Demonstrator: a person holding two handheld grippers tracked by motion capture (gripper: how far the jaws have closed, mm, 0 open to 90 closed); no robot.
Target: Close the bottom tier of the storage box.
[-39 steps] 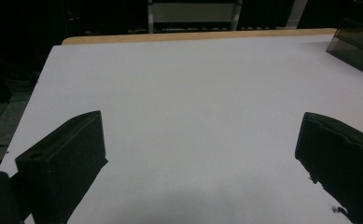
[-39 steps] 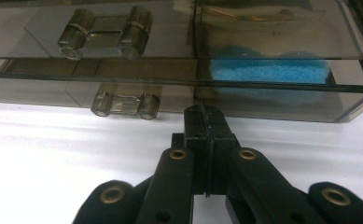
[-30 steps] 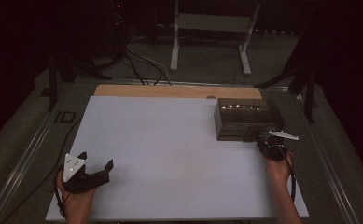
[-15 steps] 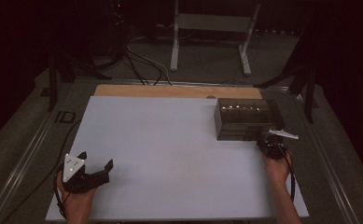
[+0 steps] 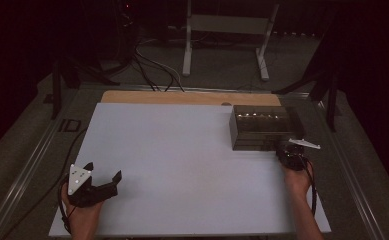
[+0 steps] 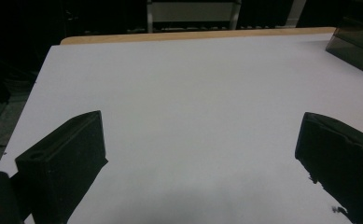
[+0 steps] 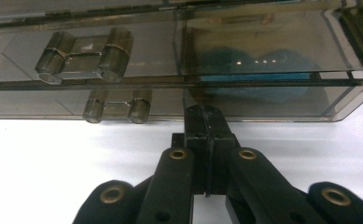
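Smoky plastic box (image 7: 179,60), right claw (image 7: 206,116) touching

I see a dim room: a white table (image 5: 182,165) with a wooden strip (image 5: 182,97) along its far edge, dark floor (image 5: 222,60) beyond, cables (image 5: 147,60), a pale metal stand (image 5: 222,25).

A white table (image 5: 182,165) carries a smoky clear box (image 5: 262,127) at its right.

Dim, dark surroundings; soft pictures, with small glints of glare.
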